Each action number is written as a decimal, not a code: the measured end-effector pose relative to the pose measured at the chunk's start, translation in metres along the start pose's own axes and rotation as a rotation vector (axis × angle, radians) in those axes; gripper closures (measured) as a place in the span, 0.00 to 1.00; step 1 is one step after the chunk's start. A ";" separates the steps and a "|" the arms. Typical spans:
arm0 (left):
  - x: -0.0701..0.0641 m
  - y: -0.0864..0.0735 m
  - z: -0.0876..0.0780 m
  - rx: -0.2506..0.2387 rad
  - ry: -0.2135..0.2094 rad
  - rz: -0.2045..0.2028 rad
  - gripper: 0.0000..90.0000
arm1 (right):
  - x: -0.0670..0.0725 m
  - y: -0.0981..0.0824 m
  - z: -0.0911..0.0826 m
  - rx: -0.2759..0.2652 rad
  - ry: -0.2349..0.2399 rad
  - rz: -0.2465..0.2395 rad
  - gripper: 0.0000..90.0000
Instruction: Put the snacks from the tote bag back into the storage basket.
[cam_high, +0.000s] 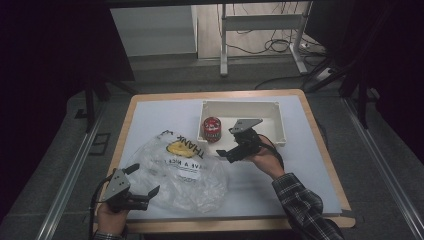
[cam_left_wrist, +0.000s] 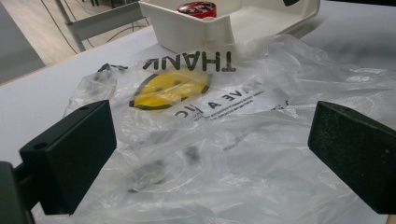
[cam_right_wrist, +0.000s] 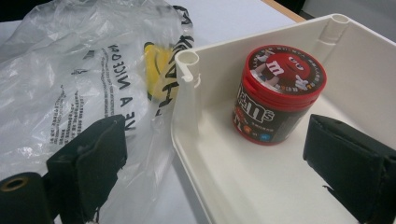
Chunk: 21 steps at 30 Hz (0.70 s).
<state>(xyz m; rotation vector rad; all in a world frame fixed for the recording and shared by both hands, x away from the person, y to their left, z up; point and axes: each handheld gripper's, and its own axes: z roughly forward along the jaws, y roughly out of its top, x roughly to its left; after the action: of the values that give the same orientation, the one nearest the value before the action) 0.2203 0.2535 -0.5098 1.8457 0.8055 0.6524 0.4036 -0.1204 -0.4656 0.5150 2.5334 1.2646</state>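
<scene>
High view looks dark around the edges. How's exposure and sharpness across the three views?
High view: room nearly black around a lit table, soft detail. Left gripper view: plastic bag evenly lit, sheen on its folds, near jaws slightly soft. Right gripper view: candy tub sharp, its lid mildly reflective; white tray bright but not blown out.

The left gripper (cam_high: 142, 180) has 2 blocky black jaws, each with a small round hole near its base, and a grey three-cornered plate on top. The right gripper (cam_high: 226, 143), beside the white tray (cam_high: 280, 116), is alike, with worn pads. Black cables trail from both. The right sleeve (cam_high: 305, 207) is dark plaid.
</scene>
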 end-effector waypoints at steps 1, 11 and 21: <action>0.000 0.000 0.000 -0.001 0.000 -0.001 0.01 | 0.000 -0.001 0.000 0.001 -0.002 0.000 0.07; 0.000 0.000 0.000 0.000 -0.001 0.001 0.01 | 0.002 -0.007 -0.008 -0.001 -0.008 0.010 0.07; 0.000 0.000 0.000 -0.001 -0.001 0.002 0.01 | 0.005 -0.011 -0.016 -0.017 -0.011 0.022 0.07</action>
<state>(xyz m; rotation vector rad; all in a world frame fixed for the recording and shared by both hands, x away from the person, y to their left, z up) 0.2203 0.2531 -0.5096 1.8455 0.8027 0.6528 0.3905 -0.1361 -0.4658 0.5465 2.5119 1.2866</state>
